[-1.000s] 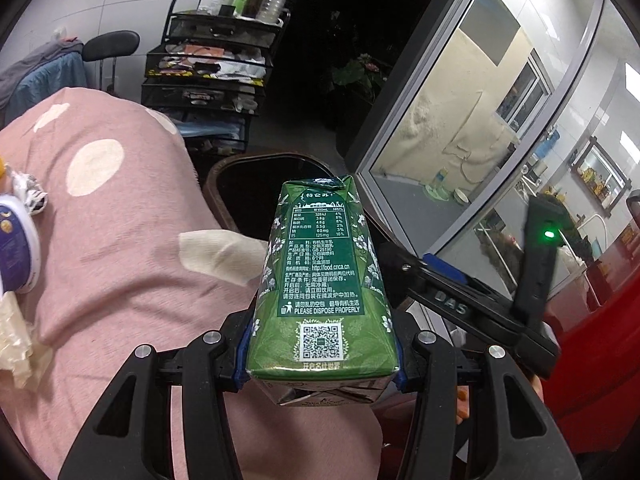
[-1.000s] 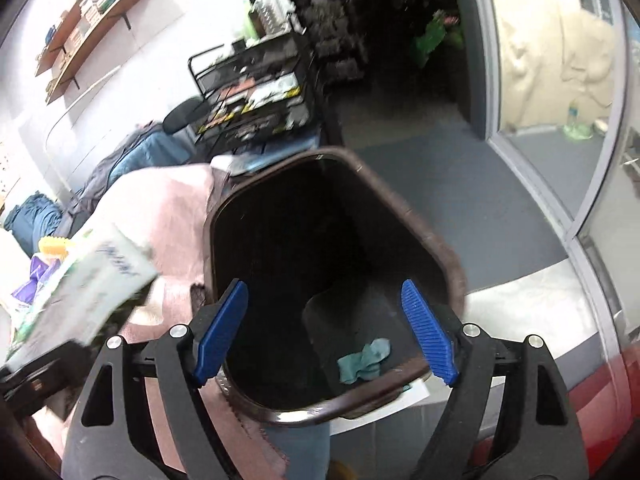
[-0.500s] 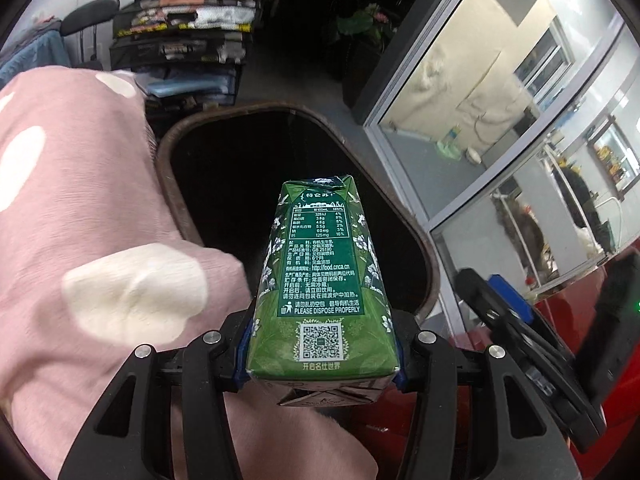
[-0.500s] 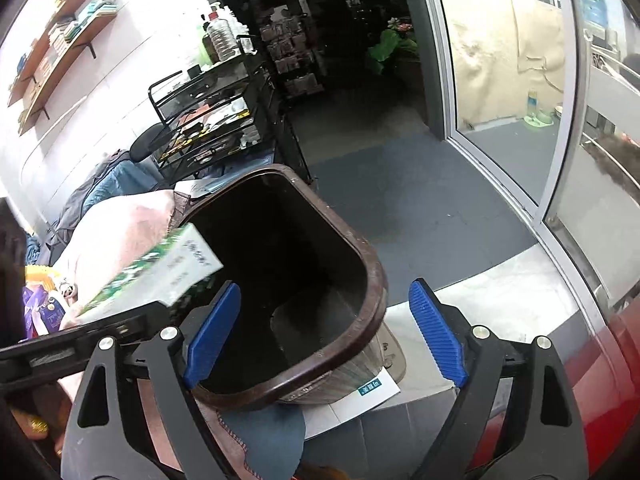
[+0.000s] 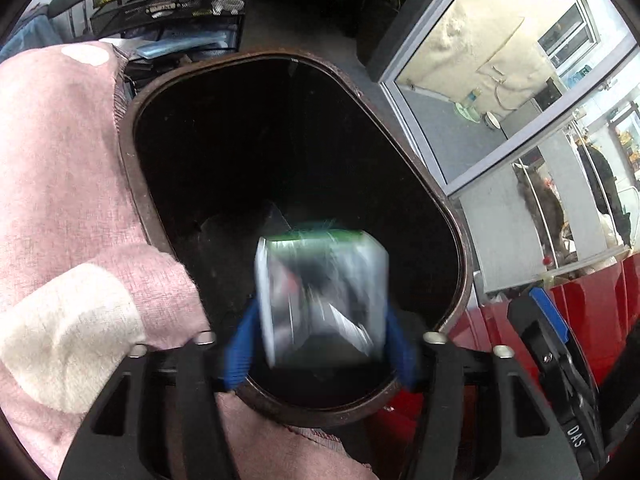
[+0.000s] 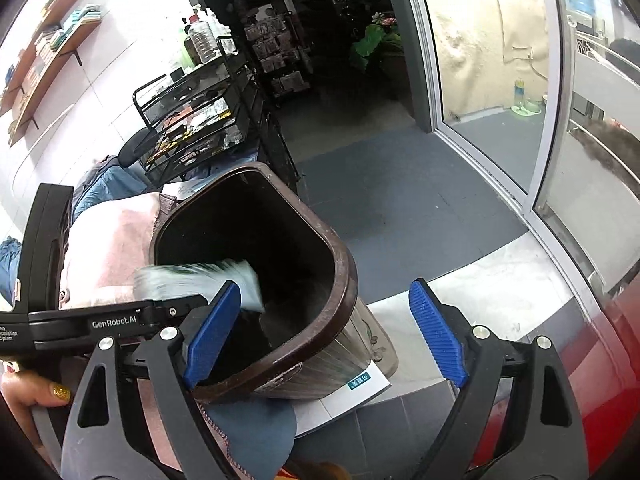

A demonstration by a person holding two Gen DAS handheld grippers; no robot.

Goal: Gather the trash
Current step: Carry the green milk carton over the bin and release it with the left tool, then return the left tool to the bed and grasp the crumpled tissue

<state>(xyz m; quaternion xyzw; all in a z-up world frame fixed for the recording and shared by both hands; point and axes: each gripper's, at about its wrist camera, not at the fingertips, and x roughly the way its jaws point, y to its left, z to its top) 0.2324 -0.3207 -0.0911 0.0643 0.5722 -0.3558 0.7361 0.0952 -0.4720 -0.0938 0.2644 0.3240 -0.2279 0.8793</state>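
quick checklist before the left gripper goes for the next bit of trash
1. Carton over the bin opening: ok, it shows inside the rim in both views.
2. Carton free of the left gripper: cannot tell, it is blurred between the blue pads.
3. Left jaws open: cannot tell, the pads are blurred.
4. Right gripper empty and open: ok.
5. Bin upright beside the pink cloth: ok.
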